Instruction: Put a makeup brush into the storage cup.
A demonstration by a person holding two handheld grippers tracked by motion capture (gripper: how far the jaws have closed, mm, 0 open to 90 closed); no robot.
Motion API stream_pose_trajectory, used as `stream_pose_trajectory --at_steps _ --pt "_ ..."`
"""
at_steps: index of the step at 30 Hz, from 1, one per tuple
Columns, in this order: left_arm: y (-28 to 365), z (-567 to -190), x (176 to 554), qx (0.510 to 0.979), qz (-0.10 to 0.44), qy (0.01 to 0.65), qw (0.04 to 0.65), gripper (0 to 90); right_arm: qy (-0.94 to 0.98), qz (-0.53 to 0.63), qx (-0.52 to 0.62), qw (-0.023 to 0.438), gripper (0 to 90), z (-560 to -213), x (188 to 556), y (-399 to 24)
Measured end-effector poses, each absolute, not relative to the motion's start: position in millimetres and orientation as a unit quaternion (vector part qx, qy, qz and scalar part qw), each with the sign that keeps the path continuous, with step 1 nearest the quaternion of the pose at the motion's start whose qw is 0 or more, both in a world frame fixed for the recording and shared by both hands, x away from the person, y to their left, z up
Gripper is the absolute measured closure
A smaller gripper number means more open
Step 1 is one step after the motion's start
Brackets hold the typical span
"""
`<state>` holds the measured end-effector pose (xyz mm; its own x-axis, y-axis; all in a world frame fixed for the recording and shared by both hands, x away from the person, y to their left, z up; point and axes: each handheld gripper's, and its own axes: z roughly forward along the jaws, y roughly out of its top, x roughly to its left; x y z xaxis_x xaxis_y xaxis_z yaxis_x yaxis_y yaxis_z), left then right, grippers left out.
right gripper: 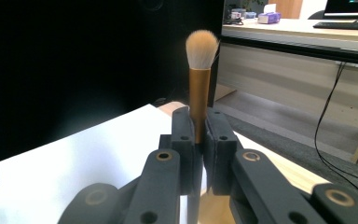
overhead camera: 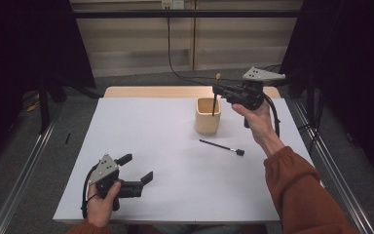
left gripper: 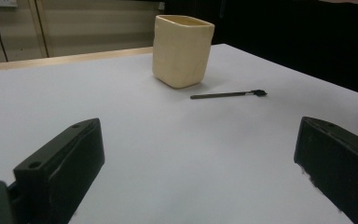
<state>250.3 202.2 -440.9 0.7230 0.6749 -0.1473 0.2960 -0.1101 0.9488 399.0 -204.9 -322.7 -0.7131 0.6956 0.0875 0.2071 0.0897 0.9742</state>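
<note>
Right claw [overhead camera: 217,91] clamped on makeup brush [right gripper: 199,88], upright, handle tip inside cup [overhead camera: 208,116]. Left claw [overhead camera: 135,168] wide, empty, over worktop [overhead camera: 175,165]. Risk: off-centre lowering, handle catching rim, tipping cup.

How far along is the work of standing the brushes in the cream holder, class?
Done: nothing stands loose in the cream square-sided holder yet. In hand: the right tool is shut on the copper-handled makeup brush with pale bristles, upright, its handle reaching down into the holder. Left: the thin black brush lies on the white tabletop, and the left tool rests open.
</note>
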Motion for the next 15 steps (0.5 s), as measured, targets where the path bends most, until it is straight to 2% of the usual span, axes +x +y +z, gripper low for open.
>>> stream_pose_trajectory --at_steps 15 --pt "203.3 -440.3 250.7 0.728 0.168 0.335 0.574 1.6 0.707 0.589 0.330 0.211 83.5 -318.0 426.3 -200.4"
